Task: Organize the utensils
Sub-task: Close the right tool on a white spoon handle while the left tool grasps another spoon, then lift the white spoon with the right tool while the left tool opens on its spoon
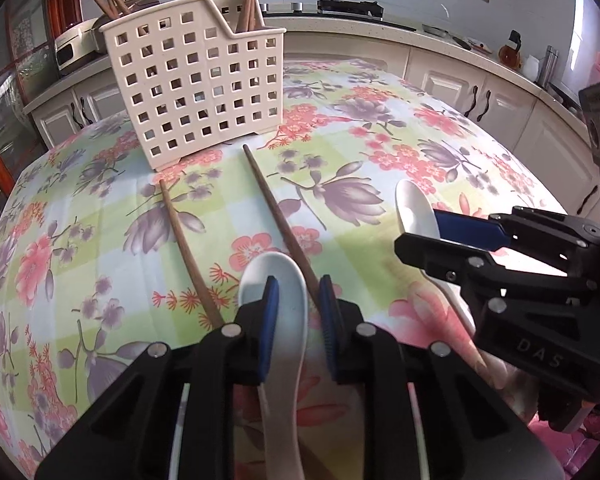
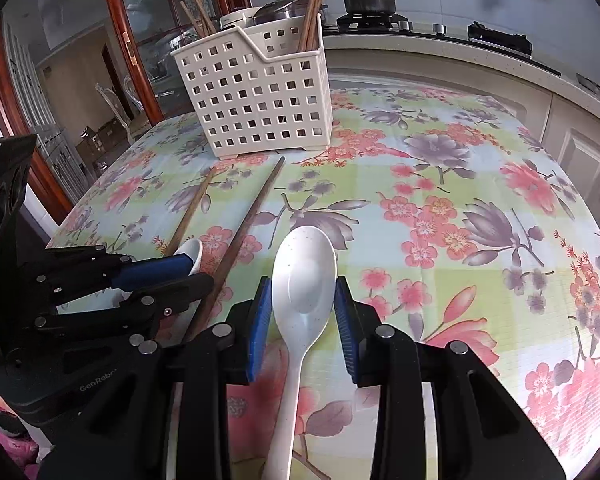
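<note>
White spoons: two; loose chopsticks (image 1: 283, 229): two. Your left tool (image 1: 299, 312) pinches near spoon (image 1: 278, 304); right tool (image 2: 302, 312) pinches other spoon (image 2: 300, 292).

Tablecloth (image 2: 440, 200) is a loud floral print: pink and purple flowers over pale green, blue and yellow checks. The holey utensil caddy (image 1: 196, 92) is cream, chopsticks (image 1: 280, 220) reddish brown, both spoons (image 2: 304, 280) white, one faintly speckled. Gripper pads (image 2: 260, 320) are blue on black.
</note>
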Demonstrator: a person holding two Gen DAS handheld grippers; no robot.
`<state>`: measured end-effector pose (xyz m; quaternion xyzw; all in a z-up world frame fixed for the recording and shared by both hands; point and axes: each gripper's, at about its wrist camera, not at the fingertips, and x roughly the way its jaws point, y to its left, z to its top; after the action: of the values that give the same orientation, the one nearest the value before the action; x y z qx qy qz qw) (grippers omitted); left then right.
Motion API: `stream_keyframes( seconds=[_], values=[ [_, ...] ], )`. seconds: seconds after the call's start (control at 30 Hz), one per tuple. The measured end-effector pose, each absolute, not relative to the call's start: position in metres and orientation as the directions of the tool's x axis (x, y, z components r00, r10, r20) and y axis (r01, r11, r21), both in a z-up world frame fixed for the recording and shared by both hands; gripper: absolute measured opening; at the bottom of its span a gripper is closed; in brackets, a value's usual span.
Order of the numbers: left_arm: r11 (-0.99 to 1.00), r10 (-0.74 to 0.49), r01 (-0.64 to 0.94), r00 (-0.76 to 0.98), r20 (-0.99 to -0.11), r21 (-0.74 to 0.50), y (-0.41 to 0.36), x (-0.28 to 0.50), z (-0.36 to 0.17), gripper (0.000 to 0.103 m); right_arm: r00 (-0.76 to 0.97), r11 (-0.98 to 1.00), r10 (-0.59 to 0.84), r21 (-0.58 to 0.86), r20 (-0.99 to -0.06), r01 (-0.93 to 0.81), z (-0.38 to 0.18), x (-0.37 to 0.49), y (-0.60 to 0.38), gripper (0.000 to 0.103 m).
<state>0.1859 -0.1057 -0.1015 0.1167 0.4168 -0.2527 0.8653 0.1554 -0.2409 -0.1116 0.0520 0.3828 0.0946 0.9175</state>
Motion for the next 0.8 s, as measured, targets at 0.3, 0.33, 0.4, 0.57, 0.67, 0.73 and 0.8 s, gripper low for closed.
stream_keyframes(
  seconds=[0.3,0.33,0.4,0.57,0.67,0.73,0.8],
  values=[
    [0.861,-0.329,0.508,0.582,-0.744,0.017,-0.096,0.179,-0.087,0.036,0.692,0.979,0.205,0.161,-0.692,-0.129,-0.111,0.156,-0.24,0.032],
    [0.862,-0.326,0.506,0.579,-0.748,0.016,-0.096,0.182,-0.088,0.036,0.692,0.978,0.206,0.162,-0.692,-0.129,-0.111,0.156,-0.241,0.032],
    [0.859,-0.329,0.511,0.557,-0.762,0.003,-0.097,0.187,-0.094,0.036,0.692,0.979,0.204,0.161,-0.692,-0.128,-0.111,0.156,-0.24,0.032],
    [0.846,-0.354,0.532,0.516,-0.78,-0.033,-0.1,0.196,-0.103,0.036,0.691,0.978,0.205,0.162,-0.693,-0.129,-0.111,0.156,-0.24,0.032],
    [0.842,-0.348,0.539,0.523,-0.778,-0.014,-0.103,0.195,-0.101,0.03,0.693,0.979,0.205,0.159,-0.691,-0.131,-0.111,0.156,-0.24,0.032],
    [0.84,-0.338,0.543,0.537,-0.773,0.01,-0.104,0.192,-0.099,0.016,0.696,0.979,0.205,0.155,-0.689,-0.134,-0.11,0.156,-0.239,0.032],
    [0.837,-0.34,0.547,0.539,-0.77,0.013,-0.104,0.189,-0.097,0.009,0.7,0.979,0.204,0.153,-0.684,-0.135,-0.109,0.156,-0.239,0.032]
  ],
)
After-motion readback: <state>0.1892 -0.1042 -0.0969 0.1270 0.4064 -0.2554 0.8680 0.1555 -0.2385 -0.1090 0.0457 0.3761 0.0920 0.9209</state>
